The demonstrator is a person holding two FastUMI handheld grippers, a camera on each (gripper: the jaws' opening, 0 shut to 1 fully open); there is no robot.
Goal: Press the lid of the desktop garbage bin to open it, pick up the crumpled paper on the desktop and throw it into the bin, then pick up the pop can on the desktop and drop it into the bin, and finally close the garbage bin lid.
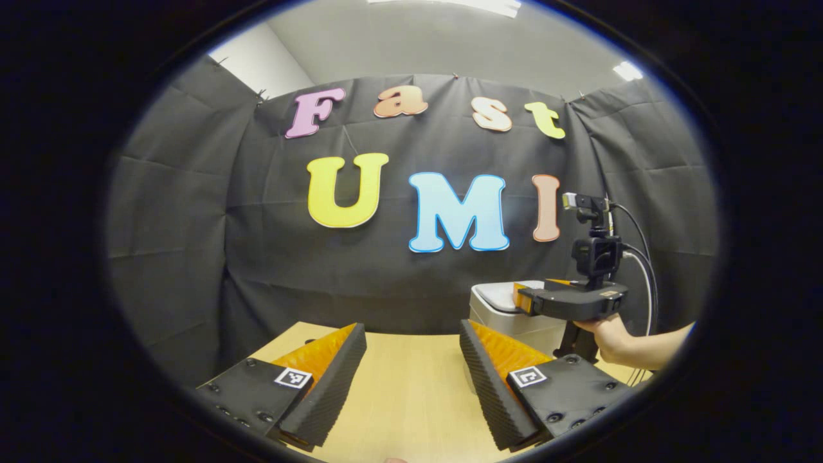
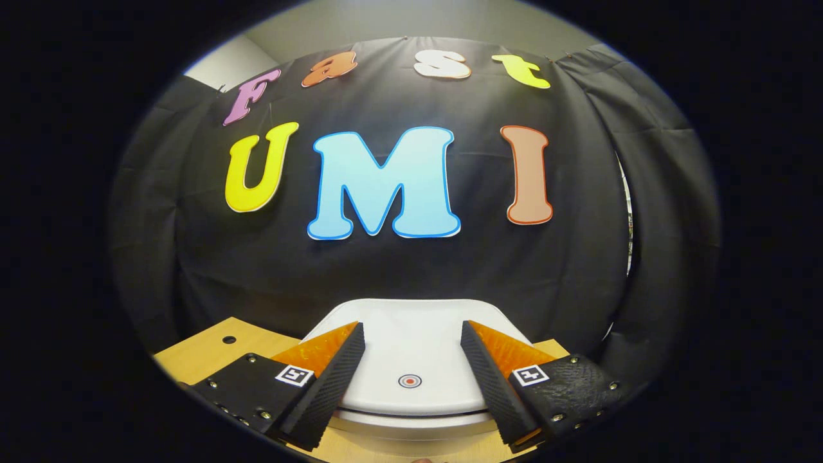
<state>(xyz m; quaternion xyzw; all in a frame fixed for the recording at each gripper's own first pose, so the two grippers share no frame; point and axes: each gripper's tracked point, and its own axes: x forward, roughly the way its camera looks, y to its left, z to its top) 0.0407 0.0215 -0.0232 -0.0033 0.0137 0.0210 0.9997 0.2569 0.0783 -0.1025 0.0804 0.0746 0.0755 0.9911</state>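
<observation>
Desk point(image 1: 411, 386) first, pale wood running out ahead of me, and on its far right side sits the bin point(image 1: 498, 308), a white plastic tub backed up against the booth's black cloth. From the right gripper view I'm looking straight down its lid point(image 2: 411, 341), a broad, smooth, rounded slab lying flat and closed, wider side to side than front to back as it looks from here, its front lip facing me. There's a small red ring mark point(image 2: 409, 381) near that front edge, and I judge that's my press spot. I'd expect the bin to be light and hollow, so a hard shove could slide it on the wood; the lid looks stiff and glossy, probably slippery, so I'd push straight down on the mark rather than at a slant.

My right gripper point(image 2: 411, 379) hangs over the lid with its jaws spread wide, nothing between them, the ring mark sitting in the gap. I can't tell whether the tips touch the lid yet. In the left gripper view I catch that same tool out over the bin, a hand point(image 1: 611, 337) under it.

My left gripper point(image 1: 411, 379) idles above bare desk, jaws wide apart, holding nothing.
</observation>
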